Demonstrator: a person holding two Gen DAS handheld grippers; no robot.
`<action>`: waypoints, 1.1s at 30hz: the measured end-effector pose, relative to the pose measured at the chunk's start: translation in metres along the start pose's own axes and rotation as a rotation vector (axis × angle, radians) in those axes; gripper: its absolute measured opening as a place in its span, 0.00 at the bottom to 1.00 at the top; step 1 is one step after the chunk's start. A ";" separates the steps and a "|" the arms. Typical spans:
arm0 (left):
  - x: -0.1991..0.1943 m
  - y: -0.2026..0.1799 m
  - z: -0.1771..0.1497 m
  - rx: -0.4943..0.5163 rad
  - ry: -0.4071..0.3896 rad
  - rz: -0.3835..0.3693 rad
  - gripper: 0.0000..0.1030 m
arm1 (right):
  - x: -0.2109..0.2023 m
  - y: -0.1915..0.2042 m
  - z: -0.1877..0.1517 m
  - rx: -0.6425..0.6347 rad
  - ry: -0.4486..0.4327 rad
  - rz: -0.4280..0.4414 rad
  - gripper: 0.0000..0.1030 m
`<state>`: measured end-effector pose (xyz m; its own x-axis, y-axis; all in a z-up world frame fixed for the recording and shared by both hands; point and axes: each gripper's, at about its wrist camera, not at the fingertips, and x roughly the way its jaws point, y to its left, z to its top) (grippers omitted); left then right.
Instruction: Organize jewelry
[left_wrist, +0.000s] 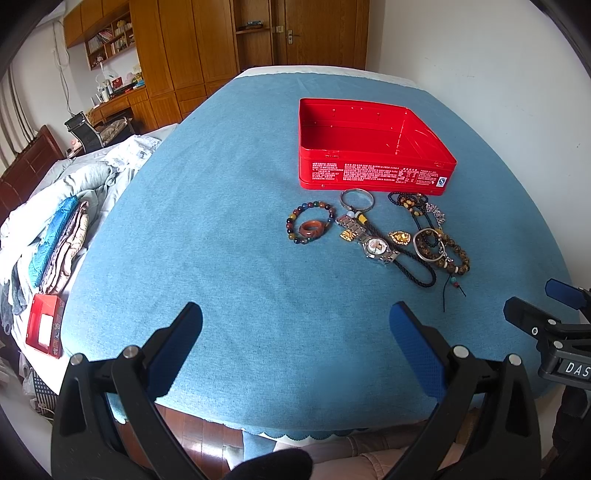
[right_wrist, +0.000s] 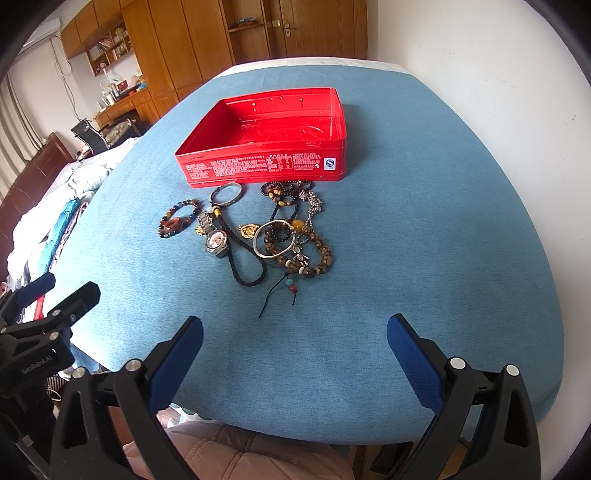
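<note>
Tools first: the left tool (left_wrist: 295, 325) hovers low over the near edge of the worktop (left_wrist: 229, 229), its two blue-padded fingers (left_wrist: 177, 350) spread wide apart with nothing between them. The right tool (right_wrist: 295, 336) hangs at the same height just beside it, to its right, jaws equally wide and empty; each shows at the edge of the other's view. Both point toward the far side, level with each other.

A blue cloth covers the worktop. The jewelry lies in a loose cluster near the middle, all outside the red tin (right_wrist: 269, 140), which sits open just beyond it. At the left of the cluster a multicoloured bead bracelet (left_wrist: 311, 221) encircles a reddish-brown ring (left_wrist: 311, 229). To its right lie a silver bangle (left_wrist: 357, 199) close to the tin wall, a metal-band wristwatch (left_wrist: 375, 245), and a black braided cord (right_wrist: 245, 258) looping toward the near side. Farther right, a second silver bangle (right_wrist: 275, 238) rests on a tangle of brown bead strings (right_wrist: 314, 258), dark beads and a silver chain.

Left of the worktop is a bed piled with folded clothes (left_wrist: 62, 236); a small red box (left_wrist: 44, 325) lies at its near end. Wooden wardrobes (left_wrist: 192, 44), a bookshelf and a door line the far wall. A white wall stands to the right.
</note>
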<state>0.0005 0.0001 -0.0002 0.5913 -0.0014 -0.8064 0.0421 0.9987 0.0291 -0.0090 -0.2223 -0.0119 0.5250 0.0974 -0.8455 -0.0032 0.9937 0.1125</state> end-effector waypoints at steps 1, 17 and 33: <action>0.000 0.000 0.000 0.000 0.000 0.000 0.97 | 0.000 0.000 0.000 0.000 -0.001 0.000 0.96; -0.002 -0.003 0.000 0.001 -0.001 0.001 0.97 | -0.002 0.001 -0.002 0.000 -0.006 0.001 0.96; -0.002 -0.003 0.001 0.001 0.000 0.000 0.97 | -0.001 0.001 -0.001 0.001 -0.004 0.002 0.96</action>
<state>0.0000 -0.0034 0.0017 0.5914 -0.0017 -0.8064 0.0431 0.9986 0.0295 -0.0106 -0.2214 -0.0115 0.5282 0.0992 -0.8433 -0.0037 0.9934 0.1145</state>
